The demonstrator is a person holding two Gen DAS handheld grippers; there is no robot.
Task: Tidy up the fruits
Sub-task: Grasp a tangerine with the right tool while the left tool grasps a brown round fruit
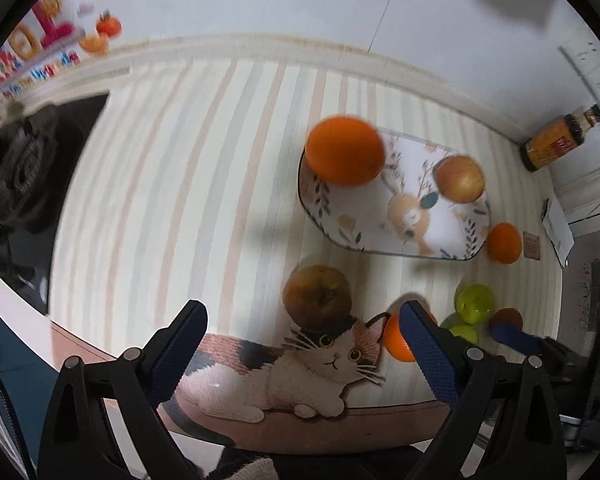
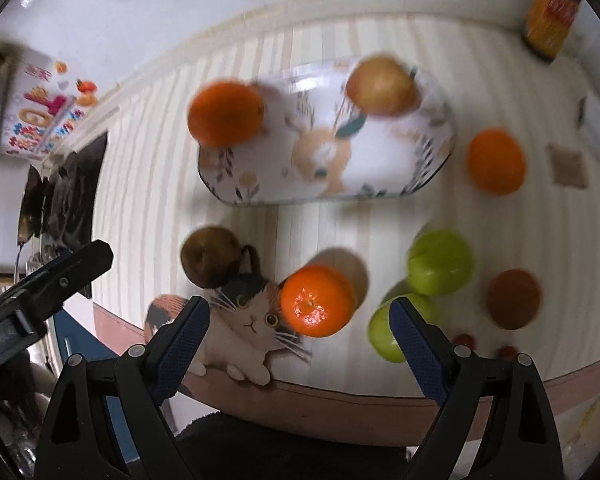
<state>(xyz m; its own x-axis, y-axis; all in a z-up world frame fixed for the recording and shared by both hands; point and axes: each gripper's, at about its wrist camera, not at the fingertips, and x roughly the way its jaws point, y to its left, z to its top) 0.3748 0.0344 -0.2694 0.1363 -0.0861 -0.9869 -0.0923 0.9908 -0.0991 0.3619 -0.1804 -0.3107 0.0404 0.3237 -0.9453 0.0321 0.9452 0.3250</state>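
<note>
Orange fruit (image 2: 316,300) lies loose below your right gripper (image 2: 296,340); both it and your left gripper (image 1: 300,350) stand open and empty, ready to grasp.

Both my grippers spread wide, pointing down

My left gripper (image 1: 302,340) holds its jaws far apart with nothing clamped; my right gripper (image 2: 300,332) does likewise, blue pads facing inward, nothing pressed between.
</note>
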